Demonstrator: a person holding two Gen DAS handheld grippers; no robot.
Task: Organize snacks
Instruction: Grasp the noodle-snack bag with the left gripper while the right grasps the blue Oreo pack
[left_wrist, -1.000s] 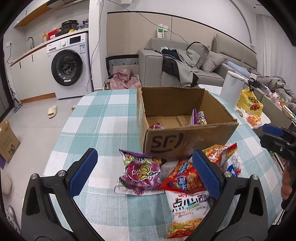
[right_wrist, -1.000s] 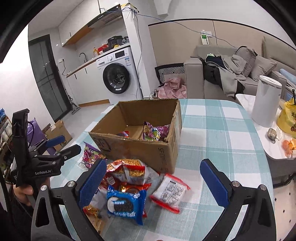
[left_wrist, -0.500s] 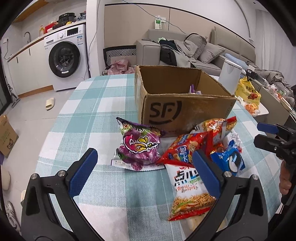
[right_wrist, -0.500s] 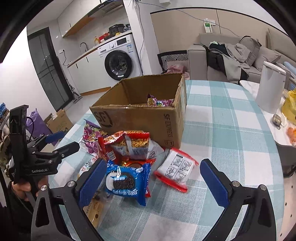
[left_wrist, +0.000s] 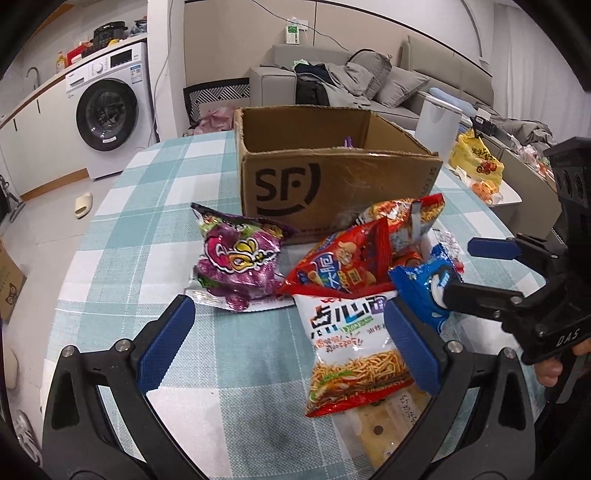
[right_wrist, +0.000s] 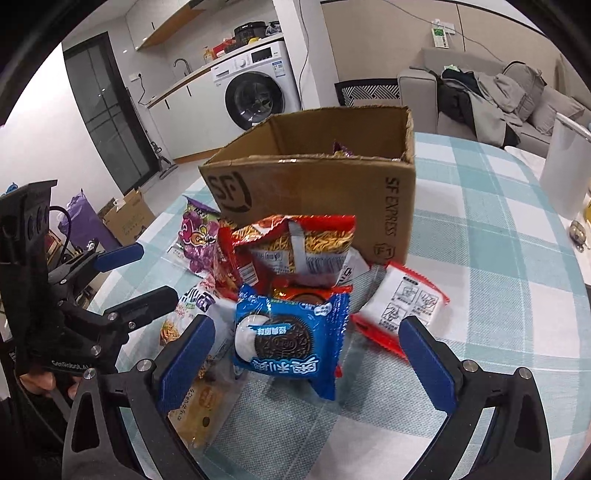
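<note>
An open SF cardboard box (left_wrist: 332, 184) (right_wrist: 314, 184) stands on the checked table with a purple packet showing inside. In front of it lies a heap of snacks: a purple bag (left_wrist: 236, 262) (right_wrist: 197, 236), a red chips bag (left_wrist: 340, 266), a noodle-snack bag (left_wrist: 351, 343), a red noodle bag (right_wrist: 295, 247), a blue Oreo pack (right_wrist: 291, 339) (left_wrist: 424, 291) and a white-and-red packet (right_wrist: 406, 302). My left gripper (left_wrist: 291, 347) is open just before the heap. My right gripper (right_wrist: 306, 354) is open, its fingers either side of the Oreo pack.
A white cylindrical bin (right_wrist: 569, 173) and a side table with a yellow bag (left_wrist: 476, 158) stand right of the table. A washing machine (left_wrist: 107, 110) and a sofa (left_wrist: 351, 81) are behind. The table edge (left_wrist: 66, 280) curves away at left.
Both grippers have dropped lower and closer to the snack heap. The right gripper's fingers now flank the Oreo pack. Both stay open.
</note>
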